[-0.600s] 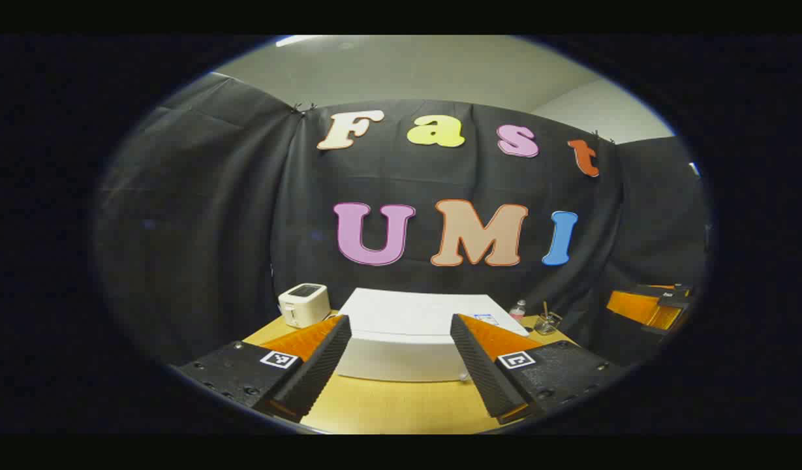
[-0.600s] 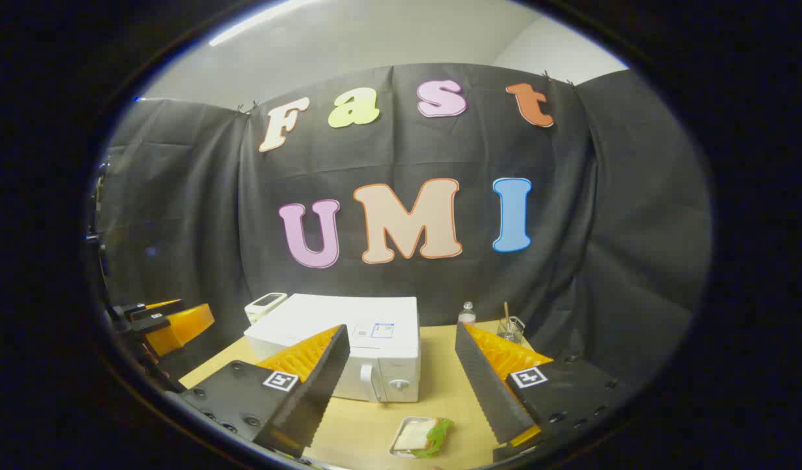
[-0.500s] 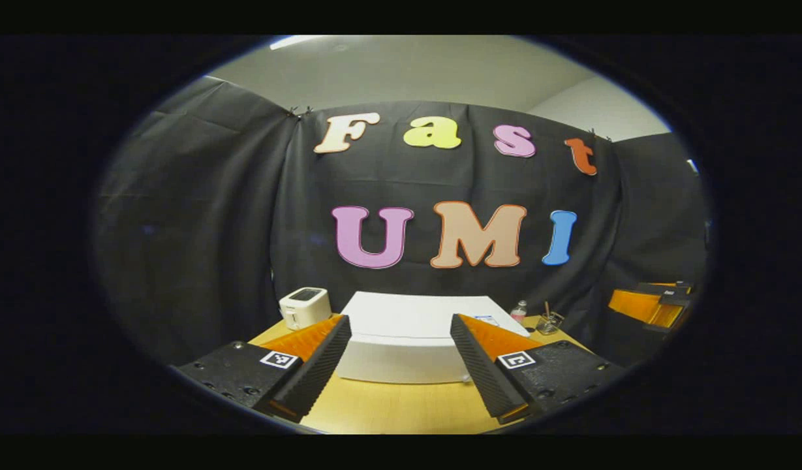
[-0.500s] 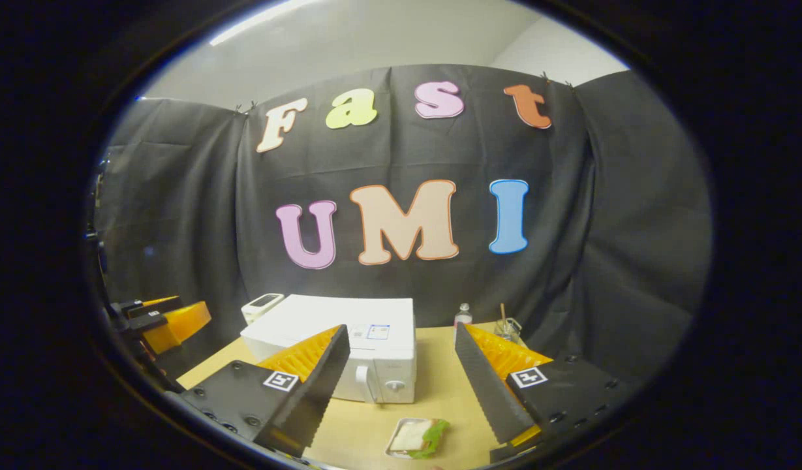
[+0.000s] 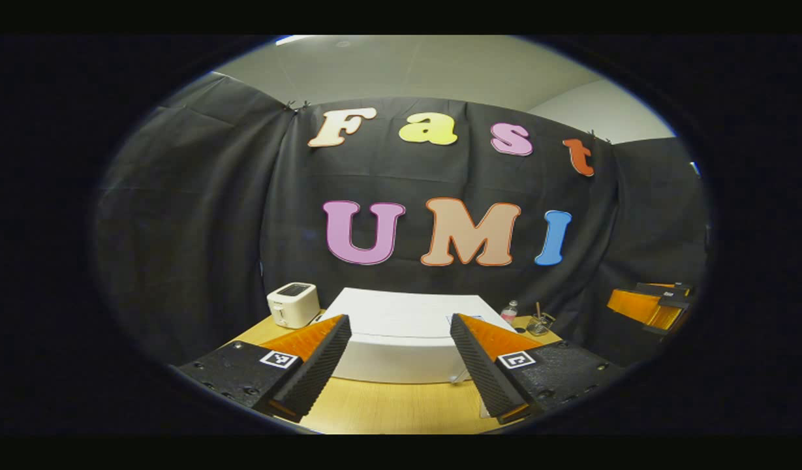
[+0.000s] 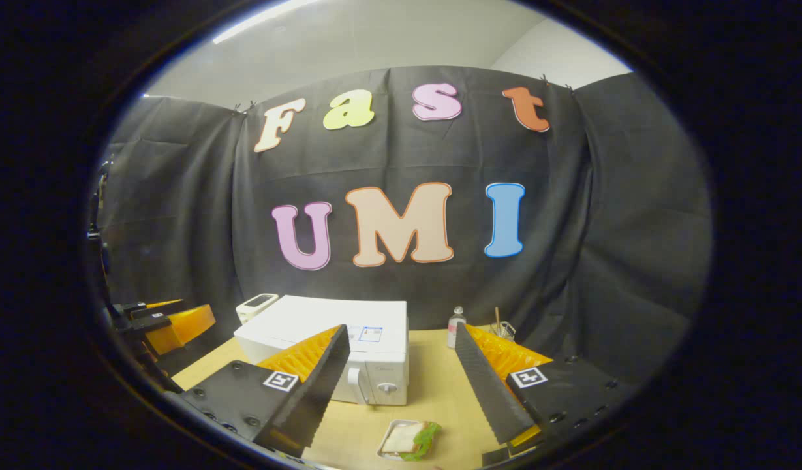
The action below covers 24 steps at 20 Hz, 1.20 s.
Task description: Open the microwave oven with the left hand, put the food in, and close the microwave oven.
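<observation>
A white microwave oven (image 5: 407,339) stands shut on the wooden table (image 5: 401,408), straight ahead in the left gripper view; the same microwave oven (image 6: 339,339) lies left of centre in the right gripper view, door handle (image 6: 358,386) and knob facing me. A sandwich with green lettuce on a small tray (image 6: 407,440) rests on the table in front of it. My left gripper (image 5: 401,369) is open and empty, short of the oven's front. My right gripper (image 6: 401,385) is open and empty, above the sandwich. The left gripper (image 6: 172,323) also appears far left in the right gripper view.
A white toaster (image 5: 293,305) sits at the back left of the table. A small bottle (image 6: 454,329) and a glass with sticks (image 6: 504,329) stand at the back right. The other gripper (image 5: 648,303) hangs far right in the left gripper view.
Both views drifted slightly: the scene slid left in both, as both grippers turned a little to the right. Both grippers stayed open.
</observation>
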Tool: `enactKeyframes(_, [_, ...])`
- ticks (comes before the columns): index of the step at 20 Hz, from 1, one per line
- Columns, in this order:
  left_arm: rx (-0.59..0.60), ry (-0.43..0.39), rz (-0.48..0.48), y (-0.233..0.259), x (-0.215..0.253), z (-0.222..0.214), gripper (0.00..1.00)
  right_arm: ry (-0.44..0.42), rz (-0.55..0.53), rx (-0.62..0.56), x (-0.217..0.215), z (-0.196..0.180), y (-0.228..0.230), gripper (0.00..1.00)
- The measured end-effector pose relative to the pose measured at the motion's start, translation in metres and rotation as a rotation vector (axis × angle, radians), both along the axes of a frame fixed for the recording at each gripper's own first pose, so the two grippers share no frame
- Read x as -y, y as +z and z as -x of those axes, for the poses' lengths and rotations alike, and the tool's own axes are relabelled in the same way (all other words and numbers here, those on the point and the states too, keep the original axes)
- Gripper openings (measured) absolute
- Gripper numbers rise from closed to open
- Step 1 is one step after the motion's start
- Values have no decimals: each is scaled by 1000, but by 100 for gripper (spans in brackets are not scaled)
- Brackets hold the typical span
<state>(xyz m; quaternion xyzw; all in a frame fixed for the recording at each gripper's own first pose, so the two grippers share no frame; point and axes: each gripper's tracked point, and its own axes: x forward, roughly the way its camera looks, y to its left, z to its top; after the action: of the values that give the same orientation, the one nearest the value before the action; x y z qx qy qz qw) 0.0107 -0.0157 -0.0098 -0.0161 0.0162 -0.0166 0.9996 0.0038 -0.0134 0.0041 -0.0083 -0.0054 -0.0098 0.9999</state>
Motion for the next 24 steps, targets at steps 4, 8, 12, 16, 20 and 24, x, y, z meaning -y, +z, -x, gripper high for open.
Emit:
enactKeyframes(4, [-20,2,20,-5,0,-1,96,-2,11,-8,3,1,-4,96])
enactKeyframes(8, [-35,-2,24,-13,2,-1,95,-7,8,-15,5,-1,-7,96])
enactKeyframes(12, [-76,-16,14,-40,10,-4,95,-18,-7,-30,9,-2,-15,96])
enactKeyframes(16, [-160,-39,26,-84,28,-11,95,-24,-29,-53,16,0,-22,96])
enactKeyframes(20, [-225,-101,35,-121,58,-25,95,-50,-25,-66,29,3,-28,96])
enactKeyframes(24, [-301,-181,-3,-161,90,-38,95,-81,-28,-77,45,4,-30,96])
